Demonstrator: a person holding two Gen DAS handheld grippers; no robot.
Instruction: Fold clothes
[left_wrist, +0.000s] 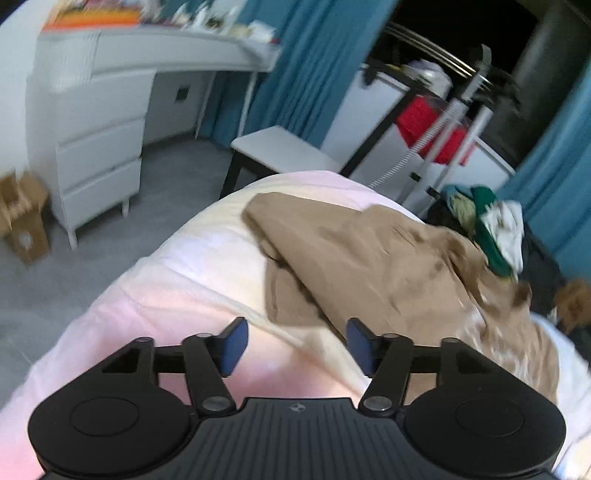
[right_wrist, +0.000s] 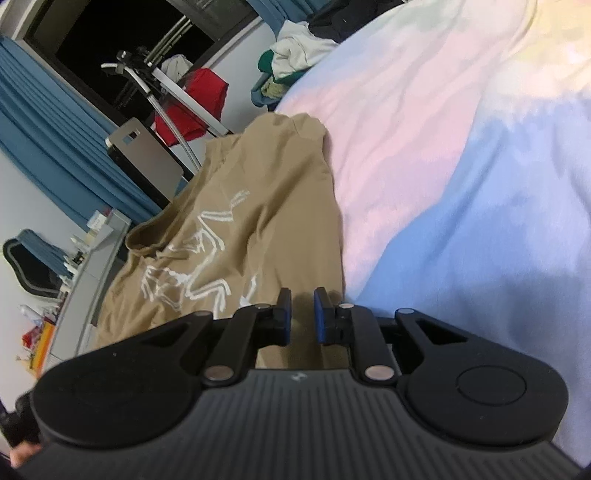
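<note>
The tan T-shirt (left_wrist: 388, 266) is seen lying on the bed (left_wrist: 177, 280), which is covered in a pastel pink, blue and cream spread. In the left wrist view it fills the centre right of the frame and is bunched, with one part doubled over another; in the right wrist view it runs from the lower left towards the upper centre, its neckline and white print facing up. A fold seems to have been started, but a neat stack is not yet formed, so most of the folding is judged to remain. A heap of other clothes (left_wrist: 495, 229) is seen at the right edge of the left wrist view, beyond the shirt, and appears untouched.

The left gripper (left_wrist: 297, 347) is held above the bed, angled downward, with its jaws apart and nothing between them; only the spread and the near edge of the shirt are seen beyond the blue pads. The right gripper (right_wrist: 302, 314) is angled down over the shirt's lower edge, its jaws nearly together. Tan cloth is seen in the narrow gap, though whether it is actually pinched cannot be told from this view.
</note>
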